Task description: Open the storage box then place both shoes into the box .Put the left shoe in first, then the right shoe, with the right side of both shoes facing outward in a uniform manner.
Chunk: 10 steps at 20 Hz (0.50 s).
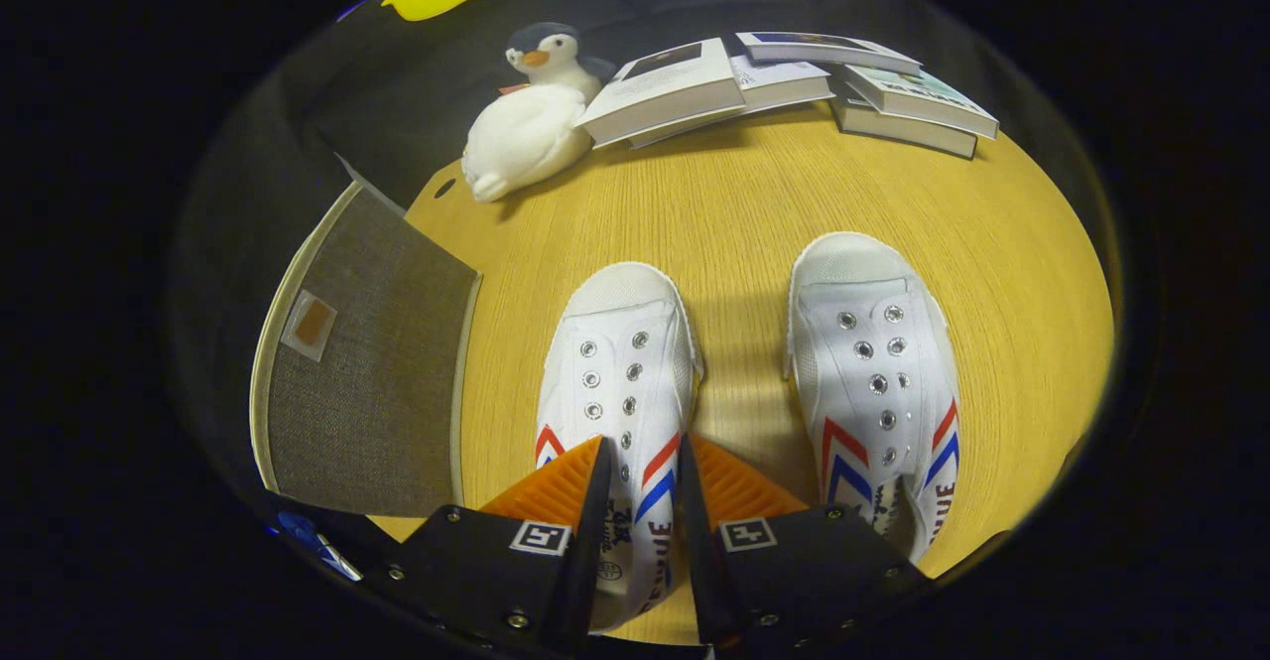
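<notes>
The gripper (642, 462) hangs over the rear half of the left-hand white canvas shoe (620, 382), with its two fingers a narrow way apart and the tongue and the printed strip of the shoe showing in the gap between them. Whether the fingers already press on the shoe, or only stand above it, I cannot tell from this view, because the heel part is hidden under them. The second white shoe (878, 382) lies just beside the first one on the wooden table (754, 203), parallel to it, with both toes pointing away from the gripper. The grey fabric storage box (372, 362) stands at the table's left edge, near the first shoe, and shows a flat woven panel with a small tab; I judge that this is the lid and that it is not yet opened, but I am not sure. If so, the main risk is order: lifting a shoe now leaves no place to put it. A second risk is a thin grip on soft canvas, from which the shoe can turn or slip and end with the wrong side outward. A plush penguin (531, 124) and some books (794, 79) lie well beyond the shoes.
</notes>
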Tool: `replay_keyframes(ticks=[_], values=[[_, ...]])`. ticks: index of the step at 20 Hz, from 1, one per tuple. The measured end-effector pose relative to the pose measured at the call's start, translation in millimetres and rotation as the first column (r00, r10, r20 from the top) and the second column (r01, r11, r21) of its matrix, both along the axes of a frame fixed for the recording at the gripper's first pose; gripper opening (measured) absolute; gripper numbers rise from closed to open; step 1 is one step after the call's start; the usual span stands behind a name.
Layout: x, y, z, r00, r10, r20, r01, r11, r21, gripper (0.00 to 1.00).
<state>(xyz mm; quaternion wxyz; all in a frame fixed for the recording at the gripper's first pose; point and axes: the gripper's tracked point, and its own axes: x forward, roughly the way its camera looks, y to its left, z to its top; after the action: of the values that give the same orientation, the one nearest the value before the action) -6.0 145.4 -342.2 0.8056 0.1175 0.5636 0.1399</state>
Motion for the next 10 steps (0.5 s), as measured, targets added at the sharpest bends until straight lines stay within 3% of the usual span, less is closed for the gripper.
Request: replay_keyframes(ticks=[10], values=[[0.0, -0.1, 1.0, 0.999, 0.028, -0.022, -0.029, 0.999, -0.024, 0.4]])
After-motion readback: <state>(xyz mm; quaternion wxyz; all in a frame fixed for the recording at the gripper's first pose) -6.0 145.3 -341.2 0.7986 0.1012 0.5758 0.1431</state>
